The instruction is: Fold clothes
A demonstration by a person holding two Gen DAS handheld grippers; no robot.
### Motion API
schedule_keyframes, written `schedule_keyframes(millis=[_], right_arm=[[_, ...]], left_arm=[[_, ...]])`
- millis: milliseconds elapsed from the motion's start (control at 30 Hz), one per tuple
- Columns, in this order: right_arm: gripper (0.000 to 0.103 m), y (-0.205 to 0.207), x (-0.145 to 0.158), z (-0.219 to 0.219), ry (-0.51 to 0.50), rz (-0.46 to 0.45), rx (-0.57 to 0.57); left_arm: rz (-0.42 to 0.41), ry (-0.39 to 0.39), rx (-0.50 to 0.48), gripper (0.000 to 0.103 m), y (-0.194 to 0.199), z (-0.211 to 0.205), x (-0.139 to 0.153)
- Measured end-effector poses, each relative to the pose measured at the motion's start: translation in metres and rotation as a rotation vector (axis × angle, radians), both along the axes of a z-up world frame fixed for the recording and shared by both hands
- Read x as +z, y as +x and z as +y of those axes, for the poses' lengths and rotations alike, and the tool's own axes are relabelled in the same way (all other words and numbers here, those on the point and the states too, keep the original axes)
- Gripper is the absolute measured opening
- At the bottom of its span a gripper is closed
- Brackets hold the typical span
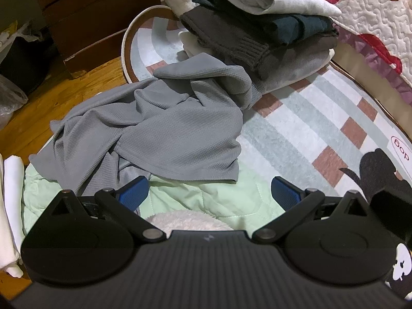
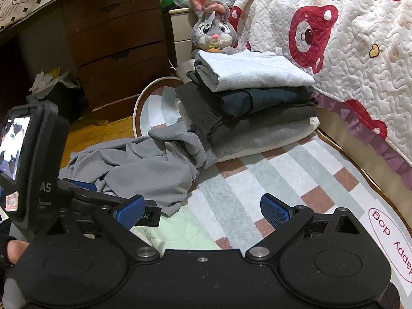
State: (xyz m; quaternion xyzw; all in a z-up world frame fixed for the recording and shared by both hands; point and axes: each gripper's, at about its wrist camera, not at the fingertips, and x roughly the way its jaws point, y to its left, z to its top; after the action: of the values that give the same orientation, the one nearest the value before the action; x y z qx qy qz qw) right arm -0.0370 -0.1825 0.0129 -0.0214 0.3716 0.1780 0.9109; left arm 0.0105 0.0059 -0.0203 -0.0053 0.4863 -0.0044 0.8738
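Plush rabbit point(image 2: 213, 32) beside brown drawers point(image 2: 116, 41), above striped rug point(image 2: 270, 175)

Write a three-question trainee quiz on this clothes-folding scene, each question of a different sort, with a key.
1. True or false: the left gripper is shut on the grey garment.
2. Multiple choice: what lies on top of the folded stack? A) a light grey folded piece B) a red towel C) a pair of shoes
3. Fill in: the plush rabbit sits ____ the stack, seen from the right wrist camera.

Key:
1. False; both the left and the right gripper are open and empty.
2. A
3. behind
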Motion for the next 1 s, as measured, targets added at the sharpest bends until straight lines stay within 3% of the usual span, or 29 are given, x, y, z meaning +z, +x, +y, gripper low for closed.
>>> schedule_keyframes(millis=[167,233,400,467,600,767,800,833,867,900,933,1000], right_arm=[[0.098,0.009,-0.012,0.002,0.018,-0.002,0.035],[0.098,0.017,-0.019,0.005,0.032,-0.001,0.065],[0.097,0.038,-0.029,0.025,0.065,0.001,0.113],[0.097,0.042,-0.027,0.034,0.077,-0.015,0.159],[0.097,0.049,-0.026,0.033,0.173,-0.005,0.144],[0.097,0.076,-0.057,0.028,0.264,0.117,0.165],[0.094,0.083,-0.066,0.028,0.278,0.146,0.170],[0.083,0.092,-0.076,0.029,0.304,0.184,0.182],[0.038,0.102,-0.086,0.034,0.352,0.236,0.204],[0.022,0.113,-0.097,0.039,0.399,0.288,0.226],[0.026,0.123,-0.106,0.044,0.436,0.328,0.232],[0.028,0.135,-0.116,0.059,0.410,0.310,0.188]], left_arm=[[-0.088,-0.004,-0.024,0.103,0.001,0.009,-0.009],[-0.111,-0.039,-0.008,0.103,0.006,0.022,-0.012],[-0.089,-0.123,0.053,0.103,0.021,0.057,-0.015],[-0.079,-0.108,0.088,0.103,0.026,0.071,-0.017],[-0.110,-0.100,0.189,0.103,0.032,0.102,-0.019],[-0.115,0.022,0.208,0.103,0.039,0.135,-0.038],[-0.122,0.046,0.206,0.100,0.040,0.143,-0.044],[-0.129,0.070,0.204,0.095,0.040,0.151,-0.050],[-0.123,0.090,0.201,0.080,0.042,0.157,-0.057],[-0.105,0.106,0.200,0.070,0.044,0.160,-0.063],[-0.081,0.113,0.197,0.070,0.046,0.164,-0.070],[-0.064,0.092,0.192,0.066,0.047,0.172,-0.075]])
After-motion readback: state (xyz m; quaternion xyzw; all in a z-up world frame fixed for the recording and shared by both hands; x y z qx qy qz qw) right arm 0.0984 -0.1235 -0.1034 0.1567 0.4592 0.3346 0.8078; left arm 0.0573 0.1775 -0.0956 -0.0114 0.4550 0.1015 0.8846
